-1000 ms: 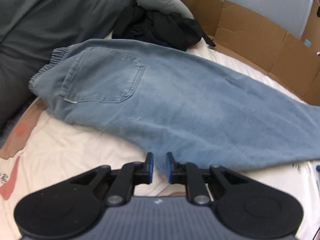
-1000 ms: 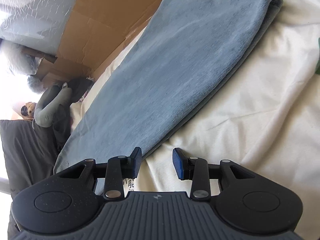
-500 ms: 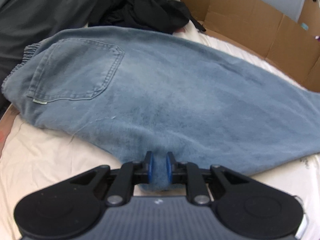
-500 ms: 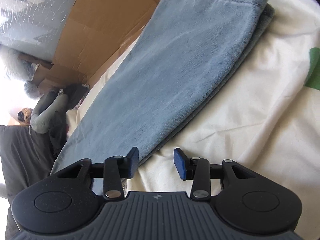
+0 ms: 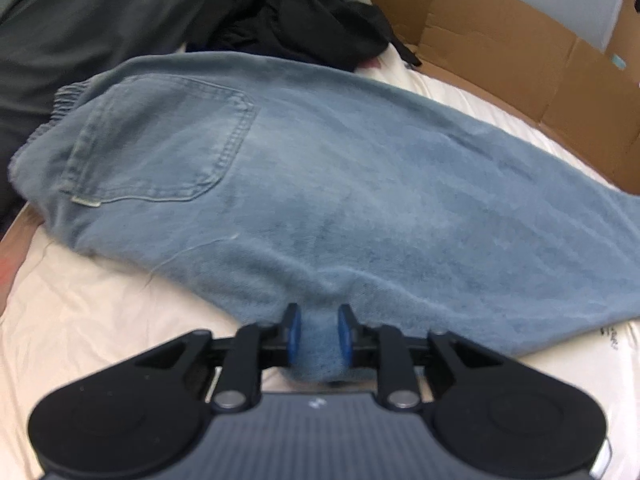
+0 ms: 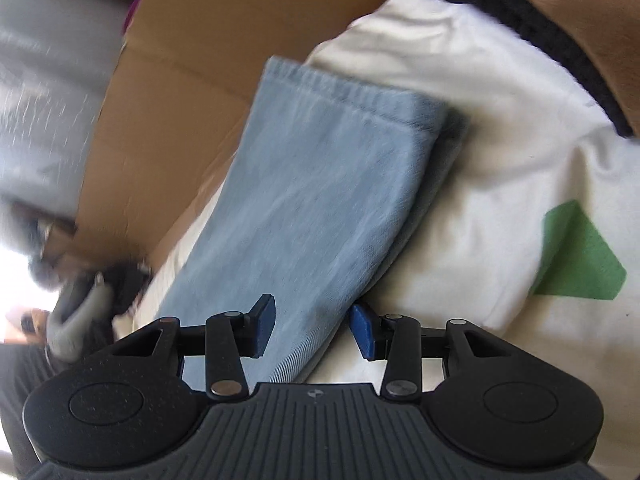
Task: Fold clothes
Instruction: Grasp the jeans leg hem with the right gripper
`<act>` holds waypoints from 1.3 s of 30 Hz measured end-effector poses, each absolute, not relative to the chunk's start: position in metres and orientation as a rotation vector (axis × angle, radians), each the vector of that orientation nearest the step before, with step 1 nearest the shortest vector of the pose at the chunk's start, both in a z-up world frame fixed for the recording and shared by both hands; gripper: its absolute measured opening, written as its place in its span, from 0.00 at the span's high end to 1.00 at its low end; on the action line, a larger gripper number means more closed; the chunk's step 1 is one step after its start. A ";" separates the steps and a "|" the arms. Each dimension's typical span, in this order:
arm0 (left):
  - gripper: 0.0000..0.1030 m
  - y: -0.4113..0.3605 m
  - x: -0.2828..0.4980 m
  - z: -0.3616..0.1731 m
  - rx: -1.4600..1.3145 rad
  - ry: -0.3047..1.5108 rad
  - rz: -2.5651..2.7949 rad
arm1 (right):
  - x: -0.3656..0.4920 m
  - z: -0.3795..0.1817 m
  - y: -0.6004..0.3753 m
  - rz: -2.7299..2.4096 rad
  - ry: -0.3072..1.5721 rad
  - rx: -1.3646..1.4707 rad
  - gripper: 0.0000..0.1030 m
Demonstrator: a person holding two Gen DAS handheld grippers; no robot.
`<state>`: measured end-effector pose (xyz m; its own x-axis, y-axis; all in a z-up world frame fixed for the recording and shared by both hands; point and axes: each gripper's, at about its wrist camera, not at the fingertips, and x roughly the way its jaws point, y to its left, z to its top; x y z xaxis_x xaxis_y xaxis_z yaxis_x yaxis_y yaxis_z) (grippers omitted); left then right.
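The jeans (image 5: 360, 200) are lying folded lengthwise across a cream sheet (image 5: 100, 320), the waistband end with its back pocket (image 5: 160, 148) sitting toward the left of the left wrist view and the legs running off to the right; the left gripper (image 5: 318, 332) is pinching a bunched bit of the near edge of the denim, its blue pads (image 5: 293, 334) pressing in on the cloth from both sides; a heap of black clothes (image 5: 304, 24) is lying beyond the jeans, beside a grey cover (image 5: 80, 20), and brown cardboard (image 5: 520, 60) is standing along the far side of the bed.

In the right wrist view, which is blurred, the leg end of the jeans (image 6: 320, 200) is lying on the sheet (image 6: 480, 160) with the hem (image 6: 352, 92) at the far end; the right gripper (image 6: 314, 328) is sitting with its fingers spread wide, the denim passing between the two pads (image 6: 264, 324), and I cannot tell whether either pad is touching it; a green patch (image 6: 576, 256) is showing on the sheet to the right; cardboard (image 6: 180, 100) is rising behind the jeans.
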<state>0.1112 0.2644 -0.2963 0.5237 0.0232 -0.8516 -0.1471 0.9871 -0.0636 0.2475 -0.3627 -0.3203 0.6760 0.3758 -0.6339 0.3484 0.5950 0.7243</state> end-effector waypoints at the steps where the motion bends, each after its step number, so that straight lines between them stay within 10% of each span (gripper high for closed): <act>1: 0.71 0.266 0.108 -0.294 -0.139 1.016 0.110 | 0.246 -0.322 -0.365 -0.003 0.859 0.987 0.54; 14: 0.63 0.303 0.091 -0.296 -0.352 1.069 0.212 | 0.226 -0.348 -0.410 -0.171 0.699 1.247 0.58; 20: 0.63 0.309 0.090 -0.301 -0.418 1.077 0.229 | 0.224 -0.351 -0.417 -0.141 0.663 1.269 0.93; 39: 0.63 0.333 0.084 -0.307 -0.717 1.062 0.222 | 0.240 -0.381 -0.423 -0.098 0.659 1.312 0.85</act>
<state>0.0842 0.3333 -0.3068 0.4897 -0.1661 -0.8559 -0.4945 0.7557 -0.4295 0.2403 -0.4228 -0.3813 0.8155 0.2932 -0.4989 0.4257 0.2801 0.8604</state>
